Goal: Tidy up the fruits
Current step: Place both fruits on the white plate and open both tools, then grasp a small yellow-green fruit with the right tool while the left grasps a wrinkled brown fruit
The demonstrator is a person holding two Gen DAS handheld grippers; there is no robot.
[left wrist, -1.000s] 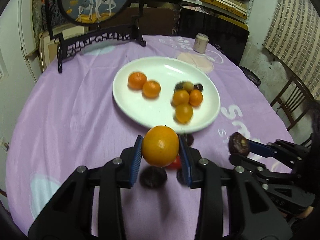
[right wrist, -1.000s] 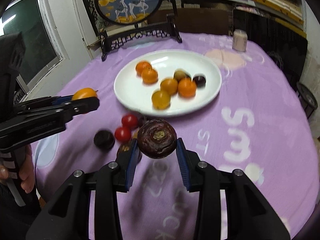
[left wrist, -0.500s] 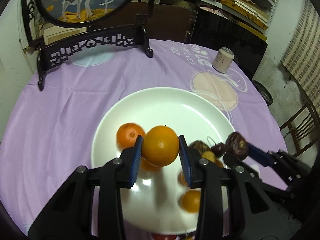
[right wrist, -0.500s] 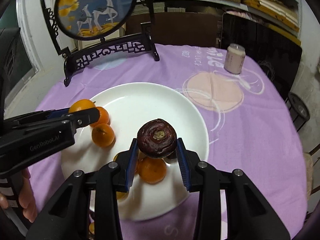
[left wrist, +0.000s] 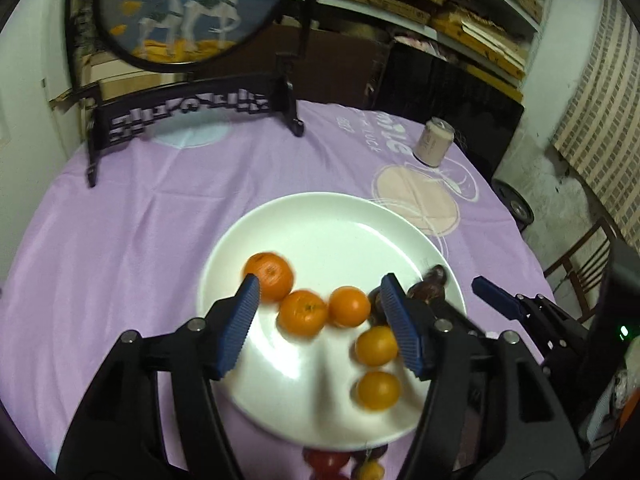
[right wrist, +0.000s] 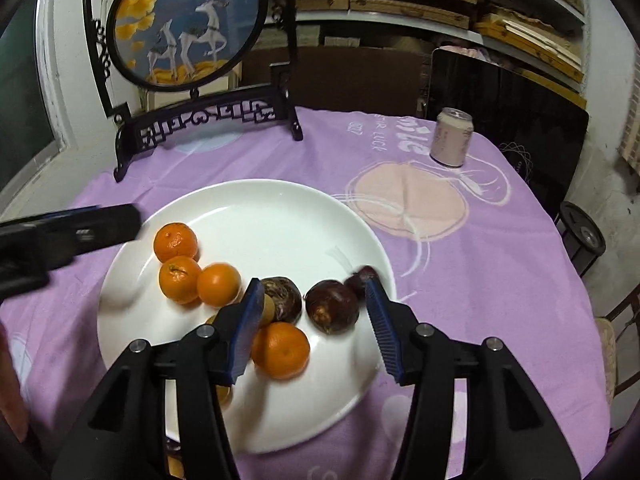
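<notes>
Red fruit [left wrist: 326, 460] half hidden under plate [left wrist: 320, 224] rim; left claw [right wrist: 72, 228] motion-blurred, cut by edge.

Pale can [right wrist: 452, 137] and framed deer screen [right wrist: 188, 28] on purple tablecloth [right wrist: 500, 280]

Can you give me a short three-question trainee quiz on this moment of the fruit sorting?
1. True or false: the left gripper is clamped on an orange.
2. The dark brown fruit between the right gripper fingers rests on: A) the purple cloth B) the white plate C) a blue pad.
3. Fill in: the can stands ____ the plate.

Key
1. False; its jaws are open, with the oranges lying loose on the plate.
2. B.
3. Beyond, on the purple tablecloth, apart from the plate.
</notes>
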